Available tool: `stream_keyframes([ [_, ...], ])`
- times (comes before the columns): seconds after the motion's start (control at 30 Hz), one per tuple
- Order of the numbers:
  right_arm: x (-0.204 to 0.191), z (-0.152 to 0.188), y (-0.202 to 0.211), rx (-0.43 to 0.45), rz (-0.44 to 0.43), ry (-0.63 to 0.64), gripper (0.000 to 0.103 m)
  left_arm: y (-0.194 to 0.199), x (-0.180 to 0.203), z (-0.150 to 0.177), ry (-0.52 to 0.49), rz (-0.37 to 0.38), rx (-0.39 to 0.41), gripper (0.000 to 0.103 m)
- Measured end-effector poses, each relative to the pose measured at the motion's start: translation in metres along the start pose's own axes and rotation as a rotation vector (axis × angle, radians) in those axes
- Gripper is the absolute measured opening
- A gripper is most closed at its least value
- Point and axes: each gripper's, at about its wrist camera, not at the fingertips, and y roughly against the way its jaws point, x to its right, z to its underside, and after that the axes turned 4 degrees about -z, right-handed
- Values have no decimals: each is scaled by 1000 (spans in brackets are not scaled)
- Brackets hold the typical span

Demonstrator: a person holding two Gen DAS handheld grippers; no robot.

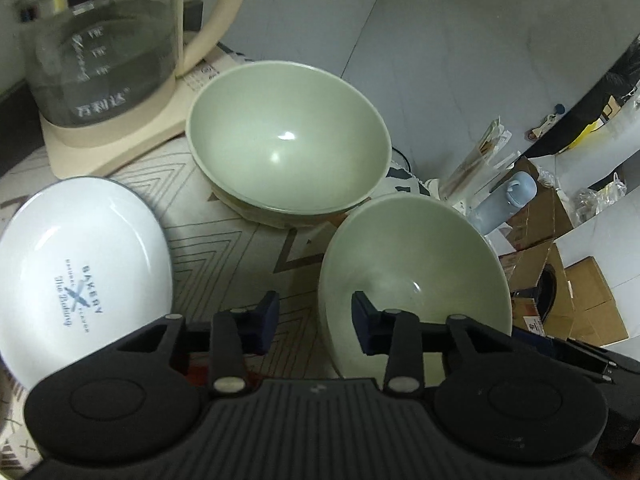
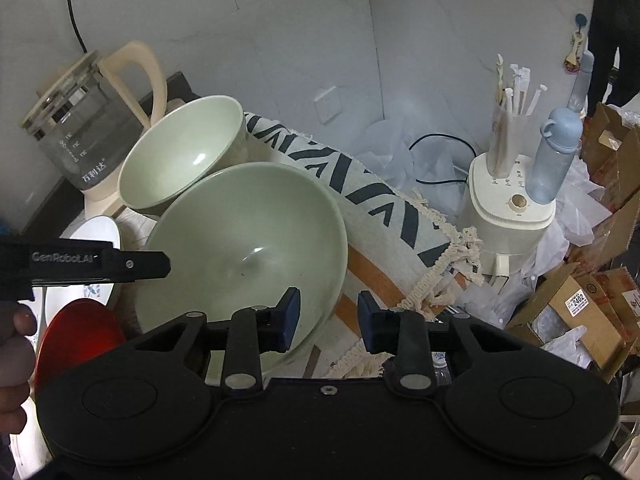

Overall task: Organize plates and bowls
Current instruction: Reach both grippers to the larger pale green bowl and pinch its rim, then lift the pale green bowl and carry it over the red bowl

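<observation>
**Two green bowls between parted grippers**

The left gripper (image 1: 315,322) is released, its blue pads apart with the rim of the near green bowl (image 1: 412,272) standing between them, neither pad visibly pressing it; the bowl tilts on the patterned cloth (image 1: 240,236) of the tabletop. The right gripper (image 2: 329,320) is likewise parted and grasps nothing, its left pad in front of the same bowl's (image 2: 248,240) edge; the far green bowl (image 1: 288,136) sits upright just behind it, beside the glass kettle (image 1: 100,60). A white plate (image 1: 80,264) printed with blue lettering lies to the left, apart from both bowls; a red dish (image 2: 80,332) shows in the right wrist view beneath the left gripper's arm; a pale appliance (image 2: 512,216) carrying a blue bottle (image 2: 558,156) stands well apart at the right.
</observation>
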Motion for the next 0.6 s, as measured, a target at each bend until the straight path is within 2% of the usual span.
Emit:
stream_keyframes([
  [0.07, -1, -2, -5, -11, 1, 6, 29, -8, 1, -4, 2, 2, -17, 28],
  [0.17, -2, -4, -16, -31, 0, 16, 20, -18, 0, -9, 3, 2, -48, 16],
  [0.27, -2, -4, -21, -35, 6, 36, 16, -24, 1, -11, 7, 20, -69, 9],
  [0.4, -1, -6, -19, -24, -7, 36, 15, -21, 5, -9, -6, 0, -62, 9],
  [0.6, -6, -9, 0, 29, -26, 53, 15, 5, 6, -8, 5, 7, 9, 9],
])
